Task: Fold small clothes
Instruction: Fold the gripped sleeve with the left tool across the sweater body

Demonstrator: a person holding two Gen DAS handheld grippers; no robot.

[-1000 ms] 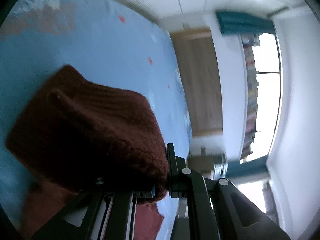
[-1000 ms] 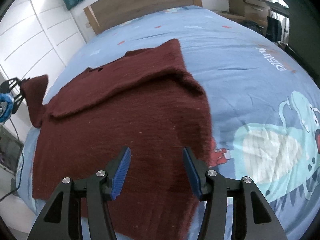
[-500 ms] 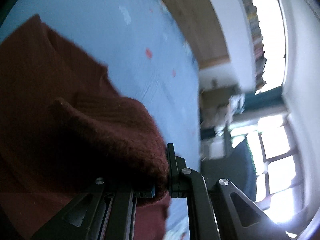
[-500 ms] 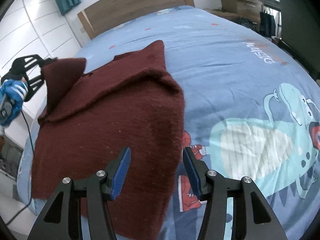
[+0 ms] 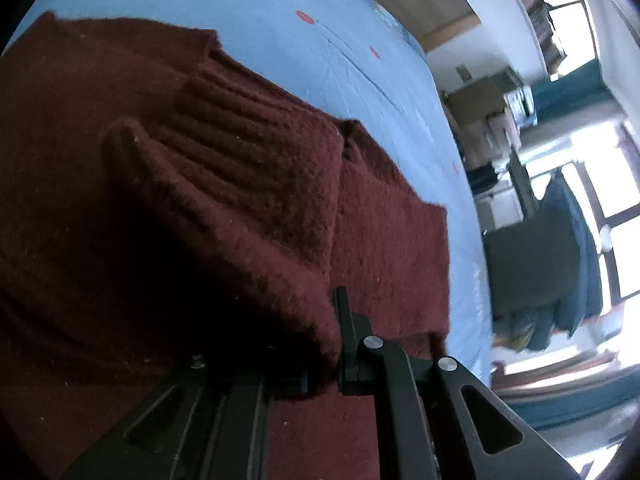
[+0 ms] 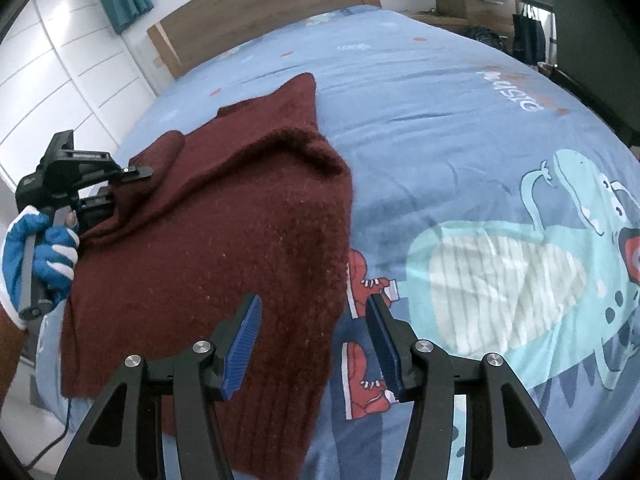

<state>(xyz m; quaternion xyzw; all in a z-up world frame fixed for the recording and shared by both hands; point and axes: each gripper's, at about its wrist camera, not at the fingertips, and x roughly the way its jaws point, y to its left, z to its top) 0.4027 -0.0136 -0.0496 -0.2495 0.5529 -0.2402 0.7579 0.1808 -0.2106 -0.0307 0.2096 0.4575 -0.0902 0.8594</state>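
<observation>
A dark red knit sweater [image 6: 224,240] lies on the blue bed. Its right side is folded over the body. My left gripper [image 5: 320,364] is shut on the ribbed cuff of the left sleeve [image 5: 248,184] and holds it over the sweater's body; the gripper also shows in the right wrist view [image 6: 120,188] at the sweater's left edge. My right gripper [image 6: 314,344] is open and empty, its blue pads above the sweater's lower right hem.
The blue dinosaur-print bedsheet [image 6: 480,160] covers the bed. A wooden headboard [image 6: 260,12] and white wardrobe doors [image 6: 60,72] stand behind it. A dark chair [image 5: 540,264] and window are beside the bed.
My left gripper has carried the sleeve inward from the bed's left edge over the sweater's body. My right gripper has shifted slightly right toward the hem's edge, still open.
</observation>
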